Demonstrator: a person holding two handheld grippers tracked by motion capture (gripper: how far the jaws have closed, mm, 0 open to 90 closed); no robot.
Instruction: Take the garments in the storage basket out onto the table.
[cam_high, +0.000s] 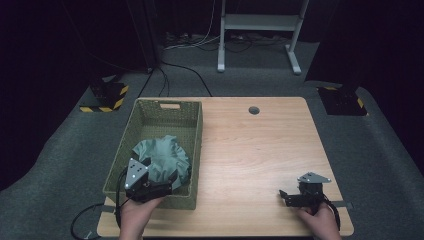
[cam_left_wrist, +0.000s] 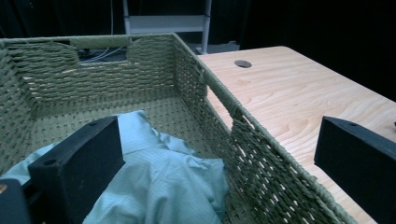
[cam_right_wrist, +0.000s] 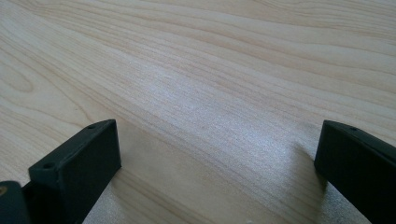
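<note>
I am judging the crumpled pale-green cloth (cam_high: 162, 160) already lying in the woven green basket (cam_high: 192, 132), with both grippers' fingers gaping wide, empty.

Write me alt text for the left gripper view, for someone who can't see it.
A crumpled pale green shirt lies in a green woven basket, seen between the left claw's open black jaws. One jaw is over the shirt, the other beyond the basket wall, over the wooden table.
</note>
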